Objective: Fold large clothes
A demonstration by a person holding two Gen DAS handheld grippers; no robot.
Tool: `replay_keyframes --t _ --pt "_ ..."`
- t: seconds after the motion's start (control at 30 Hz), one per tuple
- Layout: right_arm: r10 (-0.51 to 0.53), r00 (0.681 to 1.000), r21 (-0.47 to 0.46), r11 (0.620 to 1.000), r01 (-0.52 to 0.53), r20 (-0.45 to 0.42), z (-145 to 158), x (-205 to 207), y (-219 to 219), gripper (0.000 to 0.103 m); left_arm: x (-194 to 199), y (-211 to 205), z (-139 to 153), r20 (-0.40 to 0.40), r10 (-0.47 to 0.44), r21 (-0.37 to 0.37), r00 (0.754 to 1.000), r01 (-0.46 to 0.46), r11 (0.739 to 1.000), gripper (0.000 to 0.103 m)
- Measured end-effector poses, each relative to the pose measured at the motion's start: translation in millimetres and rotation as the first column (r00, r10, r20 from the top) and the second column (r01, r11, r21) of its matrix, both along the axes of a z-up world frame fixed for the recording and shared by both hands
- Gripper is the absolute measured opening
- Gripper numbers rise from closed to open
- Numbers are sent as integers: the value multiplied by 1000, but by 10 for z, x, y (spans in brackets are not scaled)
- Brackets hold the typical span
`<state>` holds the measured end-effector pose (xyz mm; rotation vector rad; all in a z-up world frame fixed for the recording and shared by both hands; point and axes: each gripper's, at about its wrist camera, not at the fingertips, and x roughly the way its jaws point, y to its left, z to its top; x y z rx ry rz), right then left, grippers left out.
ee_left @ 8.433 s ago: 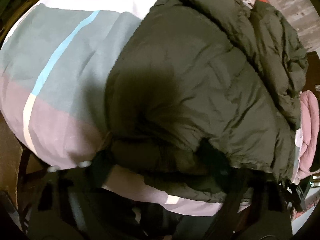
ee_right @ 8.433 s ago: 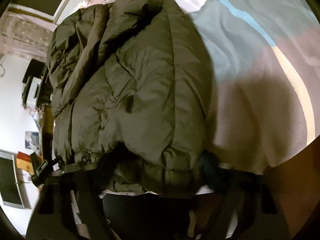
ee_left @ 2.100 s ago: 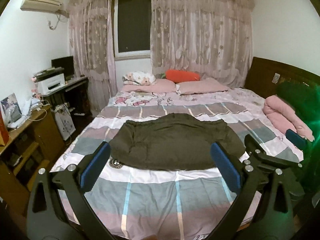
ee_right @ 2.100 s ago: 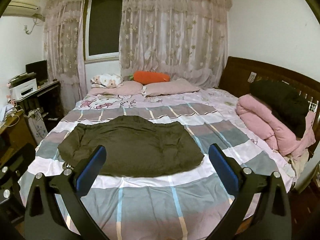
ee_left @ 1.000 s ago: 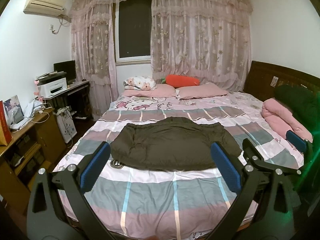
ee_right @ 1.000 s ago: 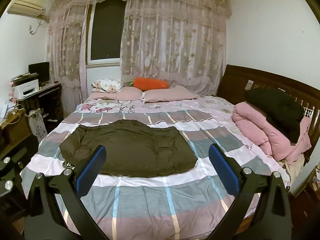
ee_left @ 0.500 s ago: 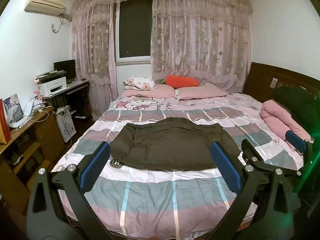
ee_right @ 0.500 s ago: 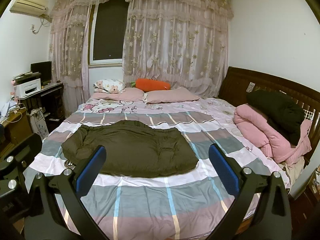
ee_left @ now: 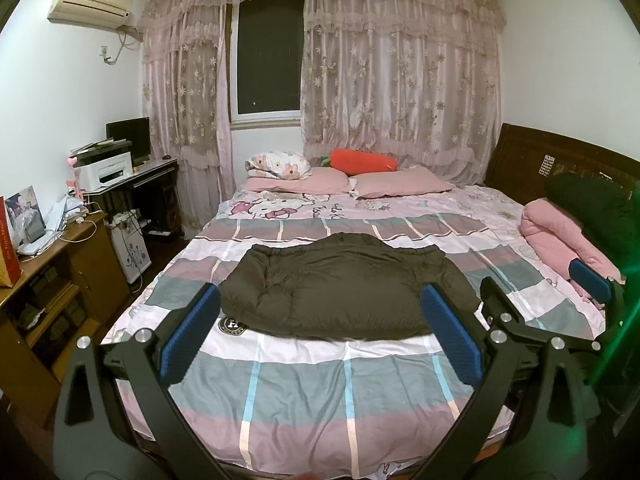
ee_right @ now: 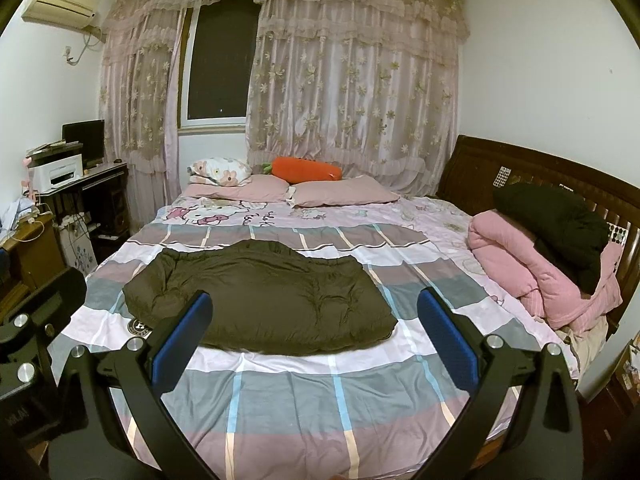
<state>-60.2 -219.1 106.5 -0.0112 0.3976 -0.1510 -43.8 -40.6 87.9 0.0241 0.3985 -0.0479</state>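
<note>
A dark olive puffer jacket (ee_left: 340, 292) lies folded flat in the middle of the bed (ee_left: 344, 396); it also shows in the right wrist view (ee_right: 260, 300). My left gripper (ee_left: 320, 340) is open and empty, held back from the foot of the bed, well short of the jacket. My right gripper (ee_right: 316, 340) is open and empty too, at a like distance. The right gripper's blue-padded finger (ee_left: 592, 280) shows at the right of the left wrist view. Part of the left gripper's black body (ee_right: 36, 320) shows at the left of the right wrist view.
A rolled pink quilt (ee_right: 532, 272) with a black garment (ee_right: 560, 224) on it lies at the bed's right by the wooden headboard. Pillows (ee_right: 340, 192) and an orange carrot cushion (ee_right: 308, 170) lie at the far end. A desk with a printer (ee_left: 104, 170) and a wooden cabinet (ee_left: 52, 280) stand left.
Both grippers let go of the jacket and drew back from the bed. Over the last second they have only drifted slightly; the jacket has stayed still.
</note>
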Motion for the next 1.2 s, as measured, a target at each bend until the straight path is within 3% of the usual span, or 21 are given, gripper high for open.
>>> replay_keyframes --t 0.5,0.87,1.2 --pt "6 1000 -7 1000 -6 1 25 -4 13 102 -29 -34 11 -3 -3 -6 1000 3 1000 101" --pt "23 1000 -2 1000 -23 -16 27 34 -58 102 -43 -61 -50 11 38 31 999 -38 999 101" --pt "41 997 0 999 -41 -65 -167 227 -231 102 196 113 -249 -77 25 -70 997 -30 997 101"
